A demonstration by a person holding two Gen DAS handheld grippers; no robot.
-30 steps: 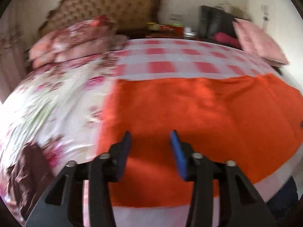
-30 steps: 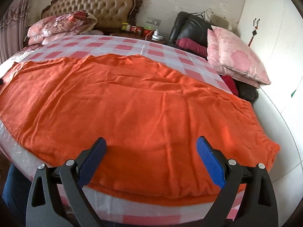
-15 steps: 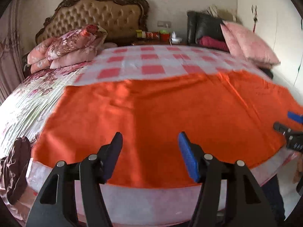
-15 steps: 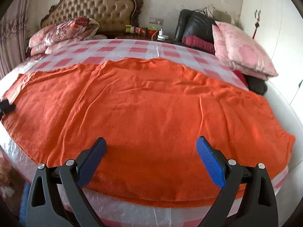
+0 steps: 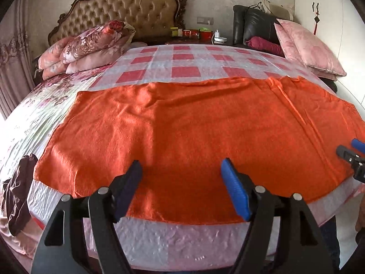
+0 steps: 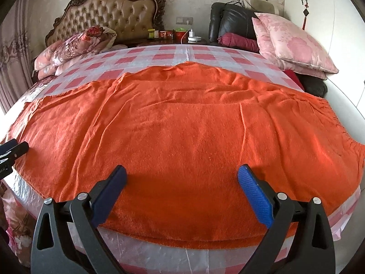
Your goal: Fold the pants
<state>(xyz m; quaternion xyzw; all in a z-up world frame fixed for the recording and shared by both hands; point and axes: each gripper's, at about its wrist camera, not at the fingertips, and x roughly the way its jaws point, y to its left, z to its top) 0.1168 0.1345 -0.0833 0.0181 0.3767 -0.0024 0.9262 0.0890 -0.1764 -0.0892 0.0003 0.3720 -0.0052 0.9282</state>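
Observation:
Orange fleece pants (image 5: 194, 127) lie spread flat across the near part of the bed, the leg ends at the left and the gathered waistband (image 6: 337, 123) at the right. My left gripper (image 5: 181, 171) hovers open over the near edge of the legs, holding nothing. My right gripper (image 6: 181, 178) hovers open over the near edge closer to the waist, also holding nothing. The right gripper's tip (image 5: 351, 155) shows at the right edge of the left wrist view, and the left gripper's tip (image 6: 13, 150) at the left edge of the right wrist view.
The bed (image 5: 184, 57) has a pink checked plastic cover and a tufted headboard (image 5: 127, 6). Folded floral quilts (image 5: 91, 43) lie at the far left, pink pillows (image 6: 294, 43) at the far right. A dark garment (image 5: 18, 191) hangs off the left edge. A nightstand (image 6: 173, 34) holds small items.
The left gripper has swung to the right, from the floral sheet side to over the pants' near edge. The right gripper shifted slightly left. Both stayed open.

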